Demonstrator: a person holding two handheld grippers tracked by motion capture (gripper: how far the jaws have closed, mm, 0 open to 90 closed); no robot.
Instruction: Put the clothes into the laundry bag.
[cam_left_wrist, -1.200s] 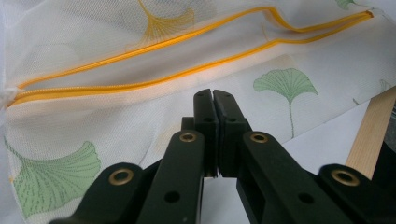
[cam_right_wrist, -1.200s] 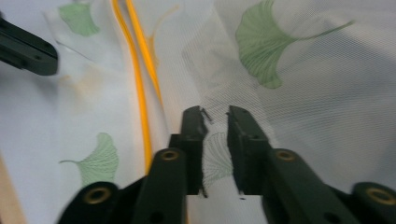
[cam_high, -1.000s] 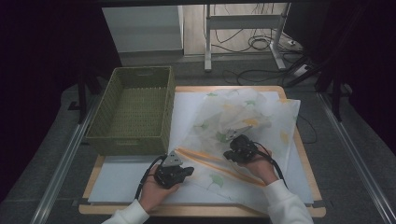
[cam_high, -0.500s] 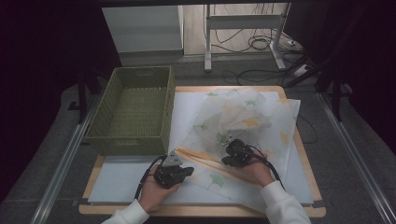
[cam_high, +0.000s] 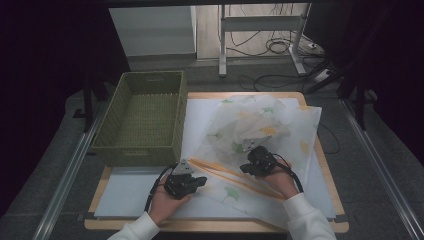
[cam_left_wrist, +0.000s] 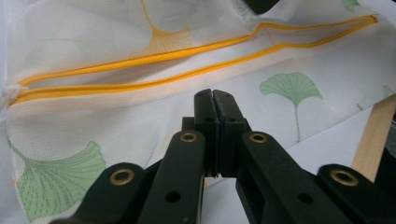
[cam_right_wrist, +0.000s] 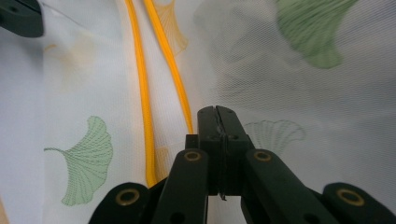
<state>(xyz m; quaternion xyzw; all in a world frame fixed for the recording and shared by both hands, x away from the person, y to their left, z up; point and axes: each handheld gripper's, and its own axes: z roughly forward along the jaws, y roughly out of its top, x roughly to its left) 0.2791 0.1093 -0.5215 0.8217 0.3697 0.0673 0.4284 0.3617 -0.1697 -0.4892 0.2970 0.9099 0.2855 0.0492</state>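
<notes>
Dark walls and a grey floor with loose cables surround a wooden bench (cam_high: 320, 150) covered by a white sheet (cam_high: 130, 192). On the sheet's far left stands a green woven basket (cam_high: 142, 117). Beside it, from the middle to the right, a sheer white mesh cloth (cam_high: 300, 130) printed with green and yellow ginkgo leaves lies spread, bunched into a heap near its centre. Two orange piped edges (cam_left_wrist: 140, 58) of the cloth run side by side across its near part, from just beside the left tongs toward the right hand.

The left tongs (cam_high: 199, 180) rest low at the cloth's near left edge; in the left gripper view (cam_left_wrist: 213, 95) the jaws stand pressed together over the fabric, and whether mesh is caught between them cannot be told. The right tongs (cam_high: 245, 169) sit on the cloth just below the heap; in the right gripper view (cam_right_wrist: 217, 112) these jaws are likewise pressed together, right beside one orange edge, again with no clear sign of fabric pinched.
</notes>
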